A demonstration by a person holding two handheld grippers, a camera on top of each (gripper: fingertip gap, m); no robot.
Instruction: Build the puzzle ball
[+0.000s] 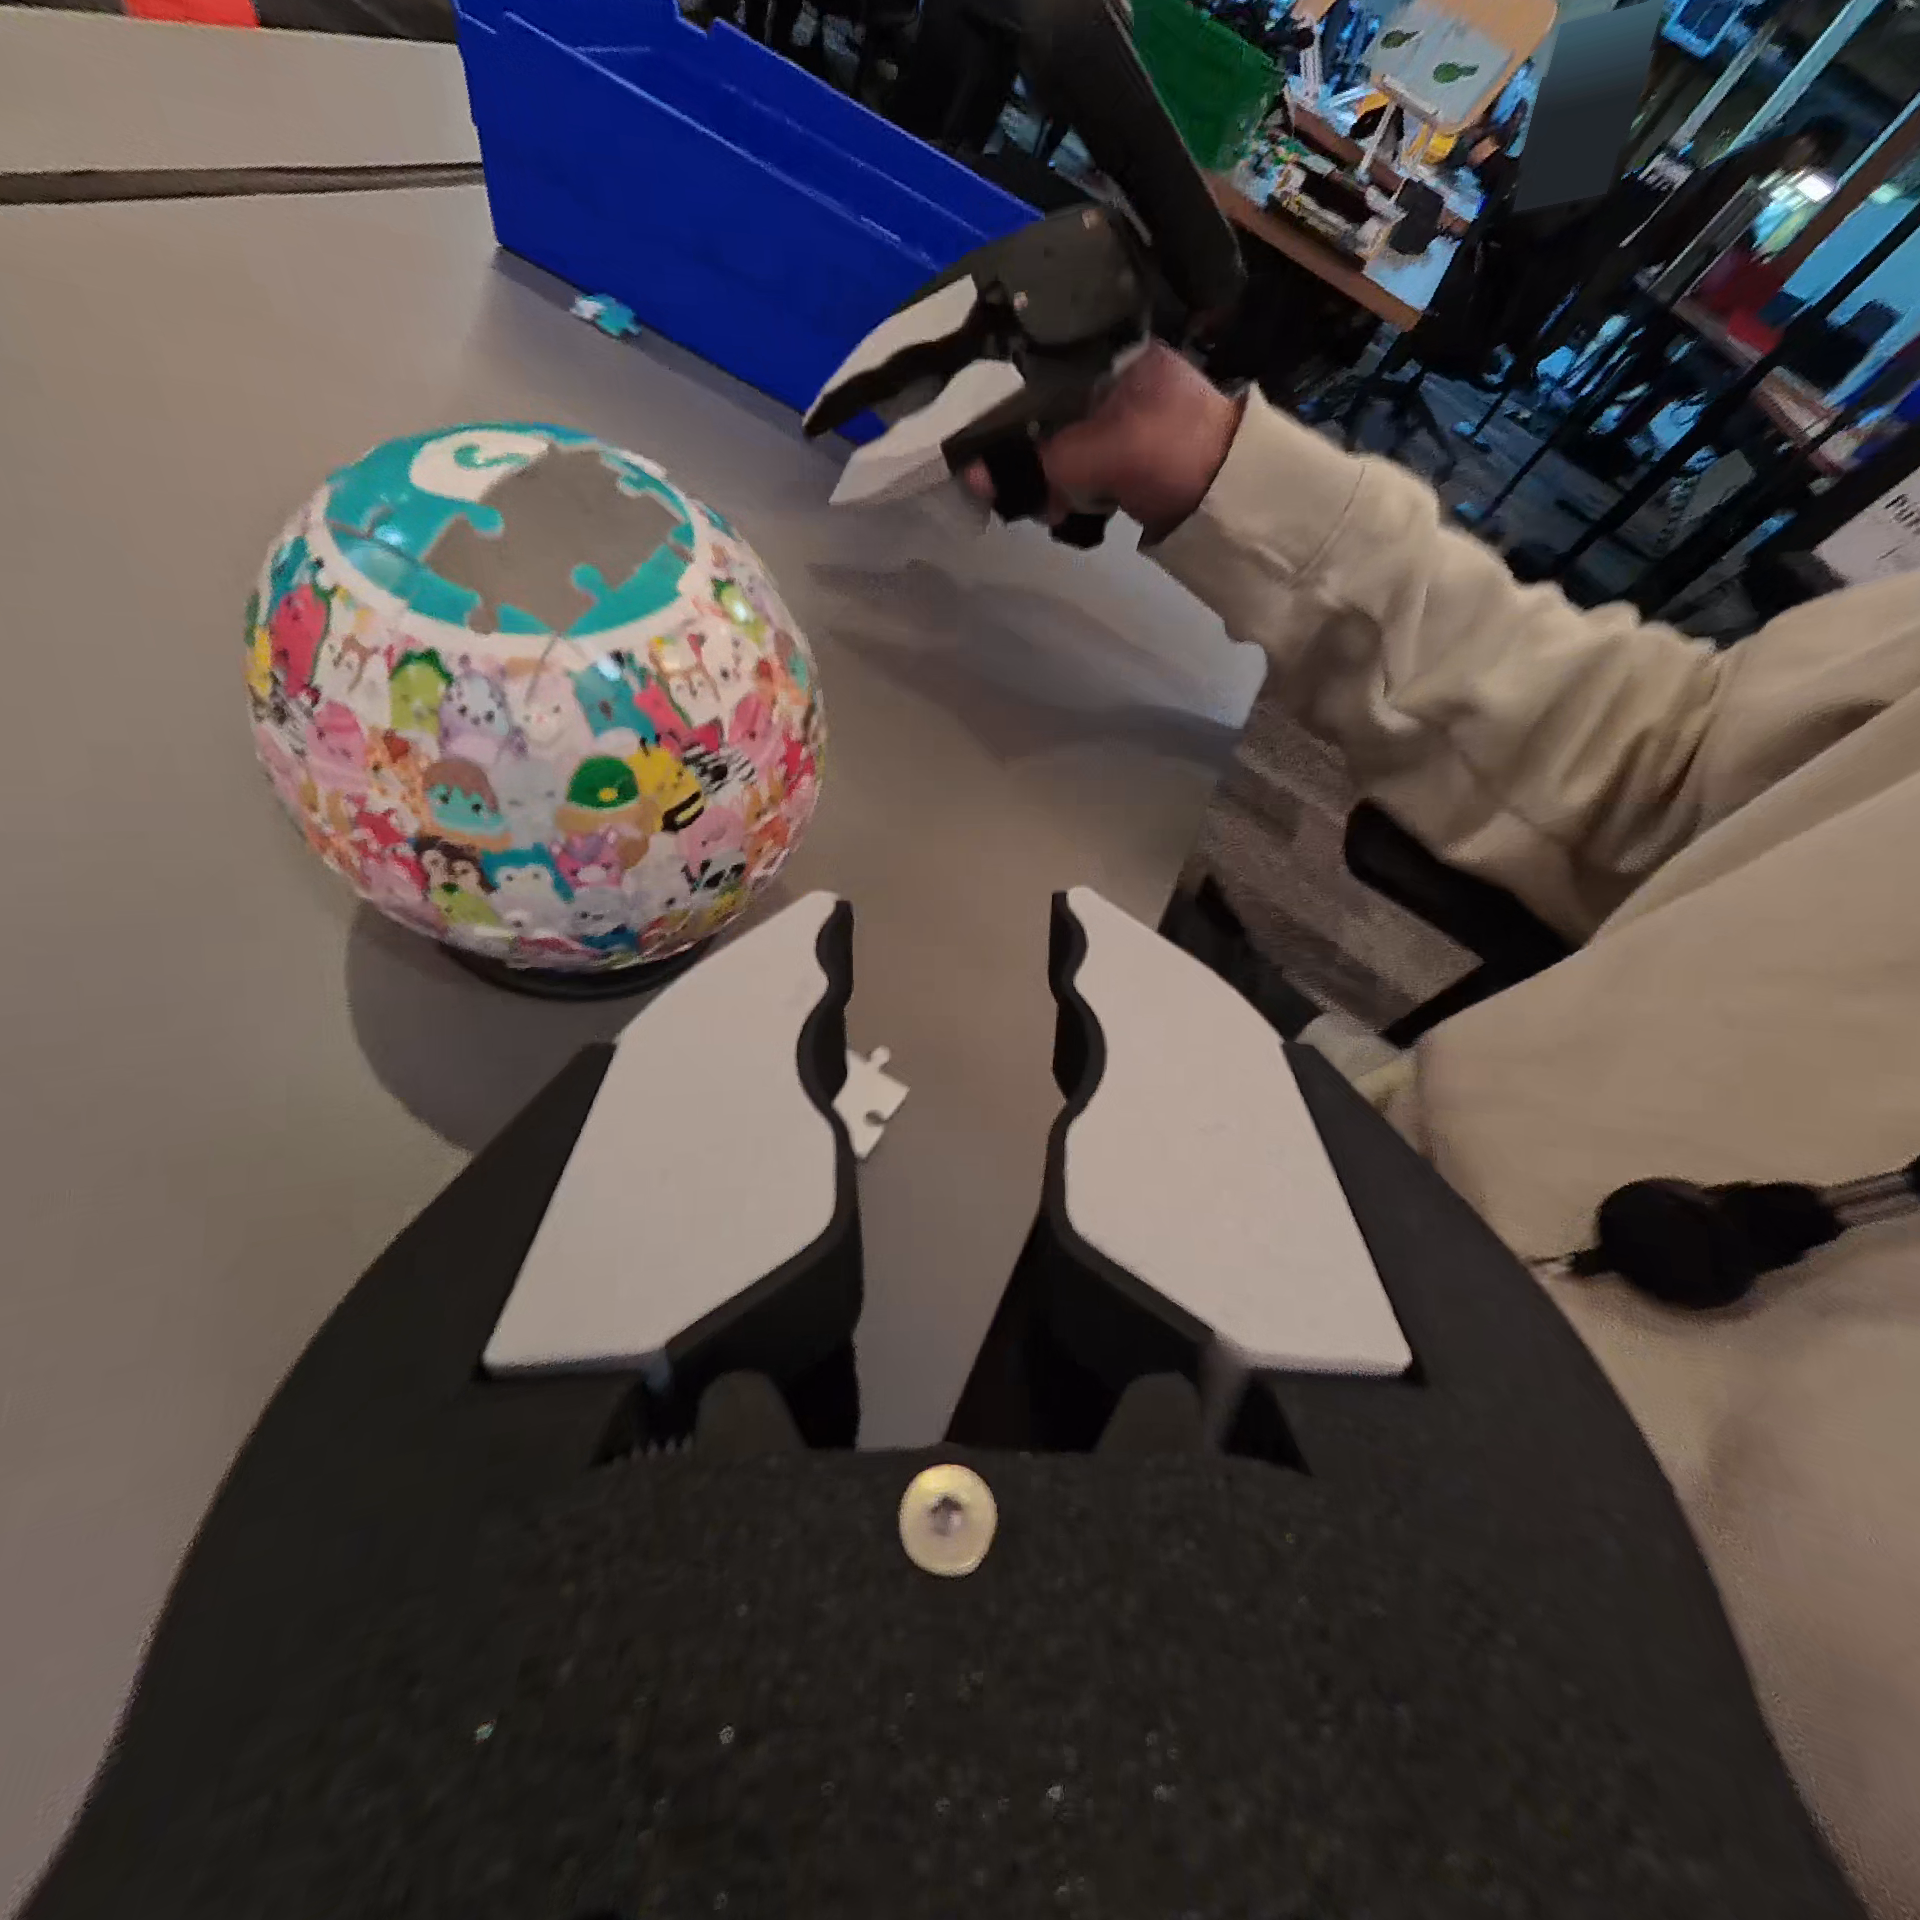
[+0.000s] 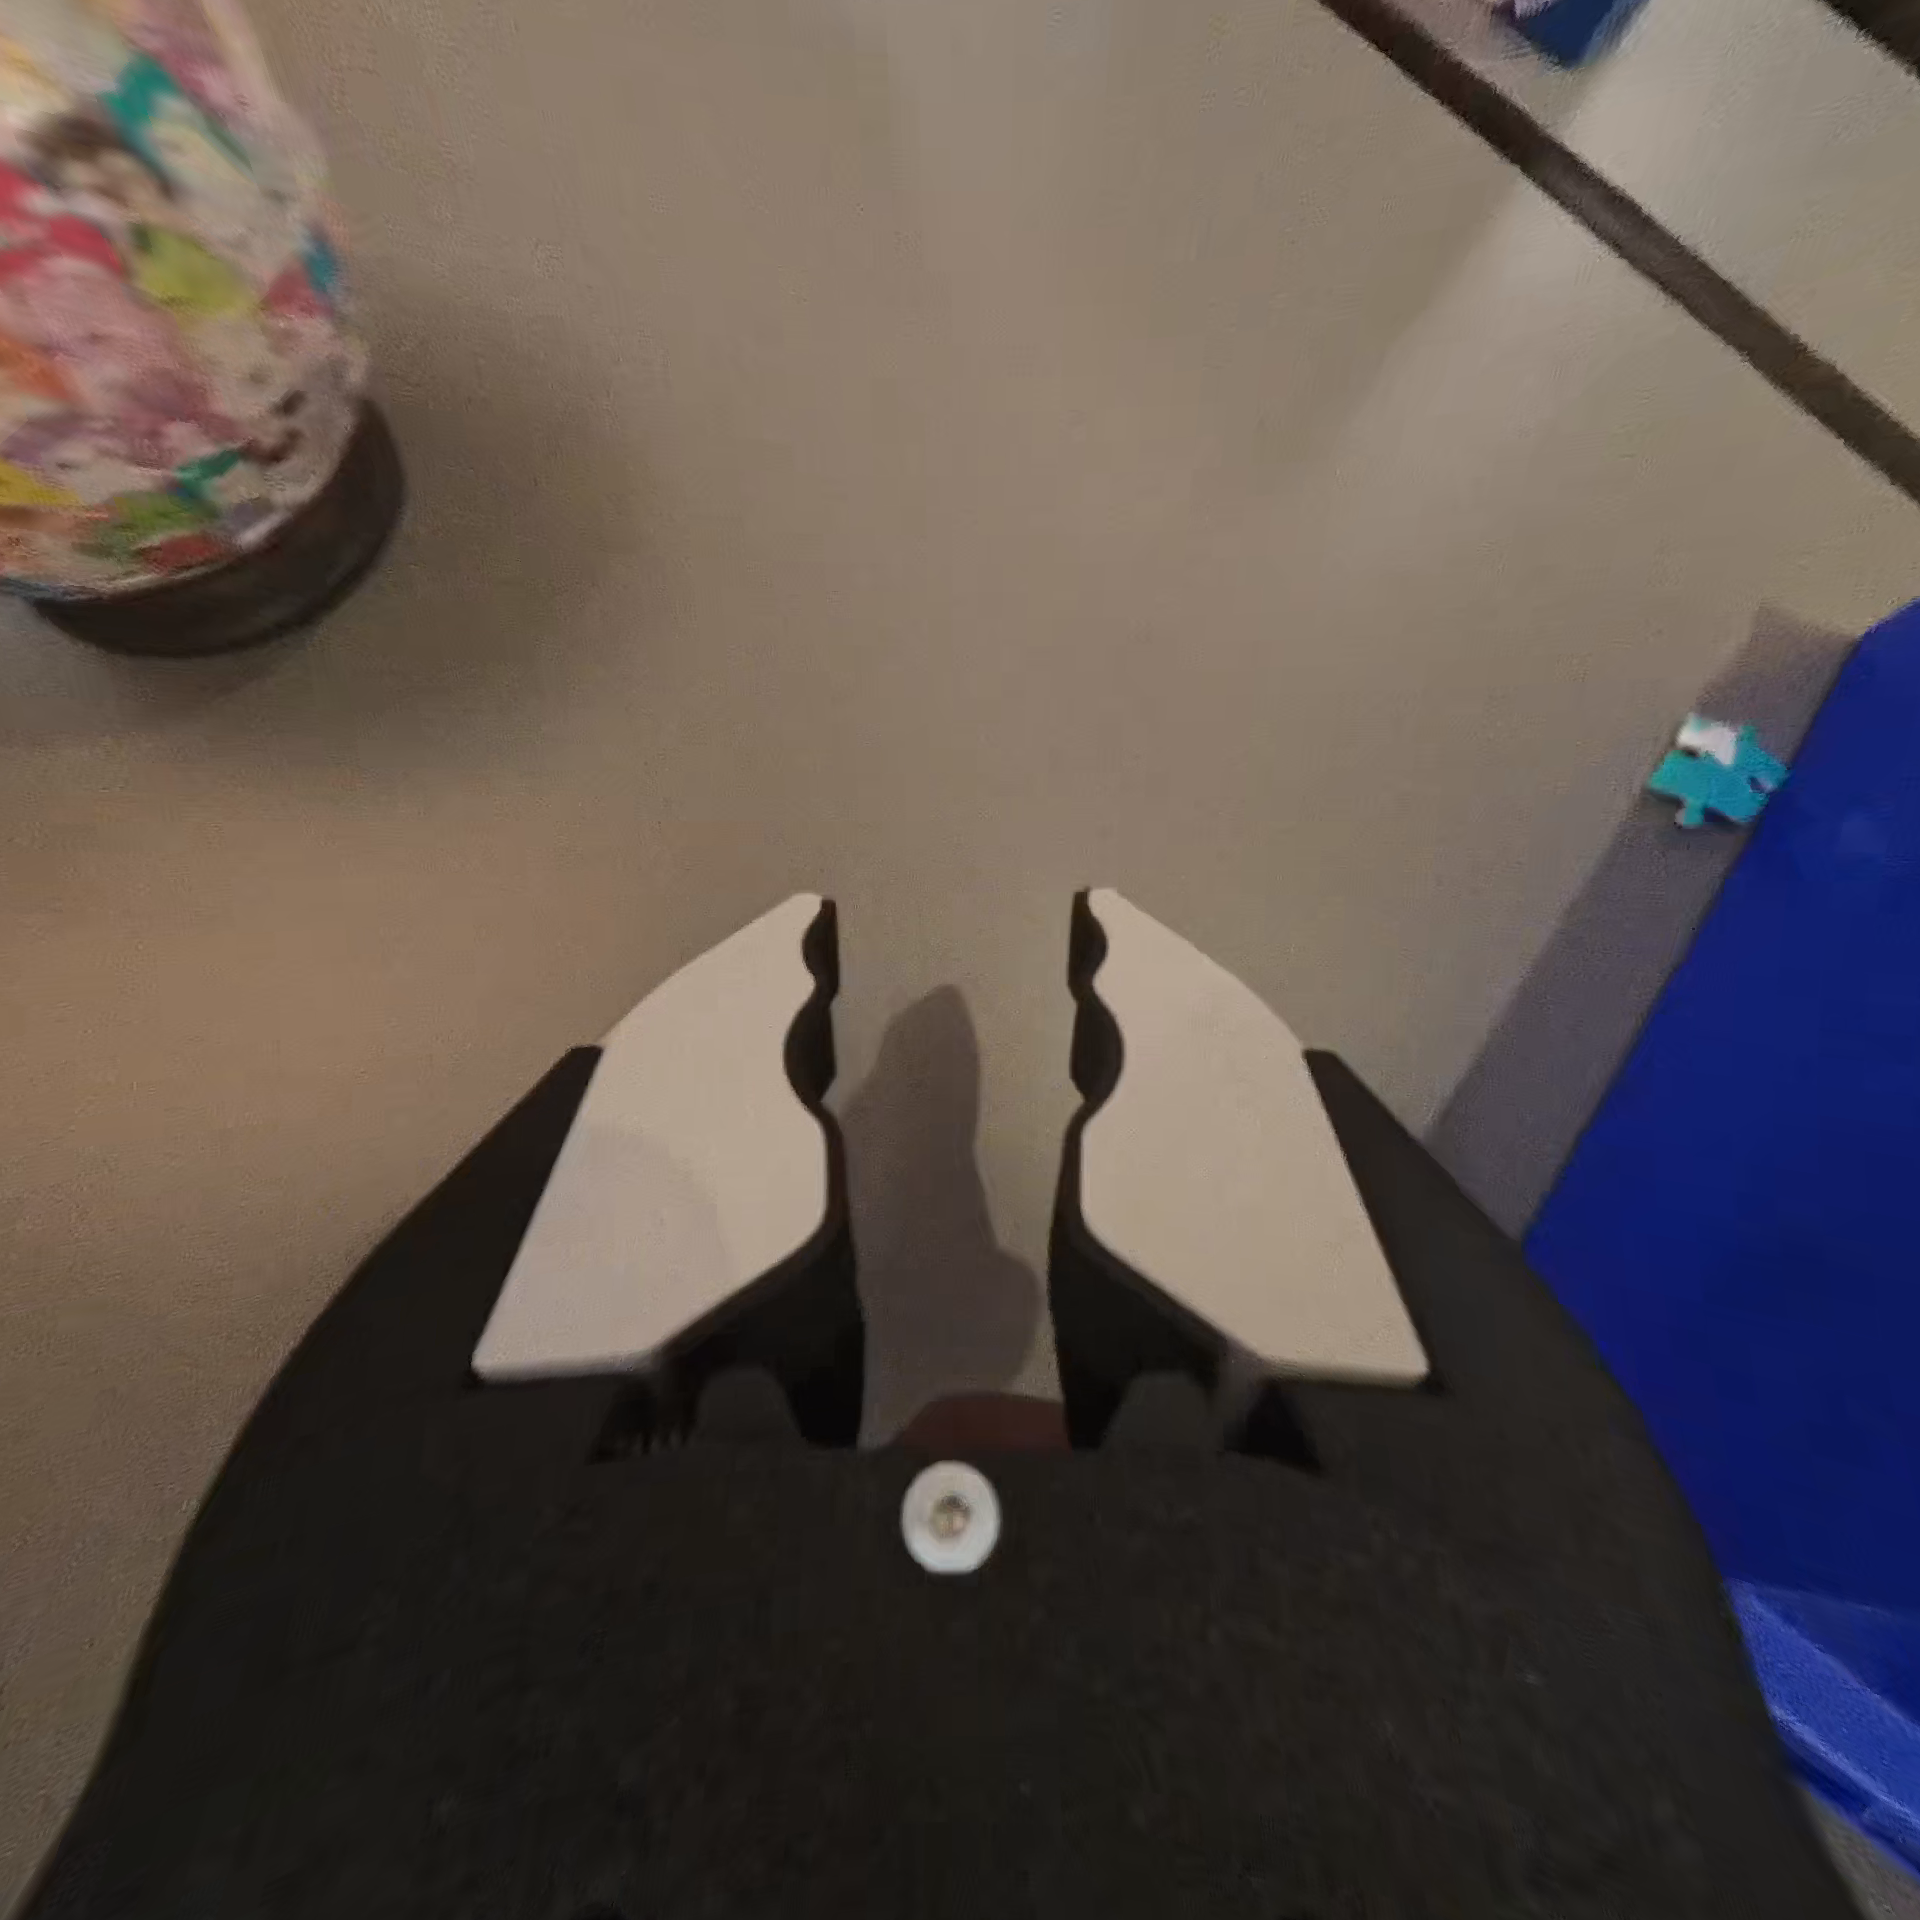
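Note:
The colourful puzzle ball (image 1: 535,717) stands on a dark round base (image 1: 561,977) on the grey table, with a gap in its teal top. My left gripper (image 1: 951,914) is open and empty, to the right of the ball. A white loose piece (image 1: 873,1096) lies on the table beside its left finger. My right gripper (image 1: 842,447) is open, held above the table right of the ball; in its own view (image 2: 951,909) it is open and empty. A teal loose piece (image 2: 1720,779) lies against the blue bin; it also shows in the left wrist view (image 1: 608,312). The ball shows blurred at upper left (image 2: 156,312).
A blue plastic bin (image 1: 707,177) stands at the back of the table, and to the right in the right wrist view (image 2: 1766,1143). The table's edge (image 1: 1216,790) runs just right of my left gripper. A person's cream sleeve (image 1: 1455,665) reaches in from the right. Across from one pair of fingers to the other is roughly 30 centimetres. To reach the white loose piece (image 1: 873,1096) in a straight line is about 12 centimetres for my left fingers, about 25 centimetres for my right.

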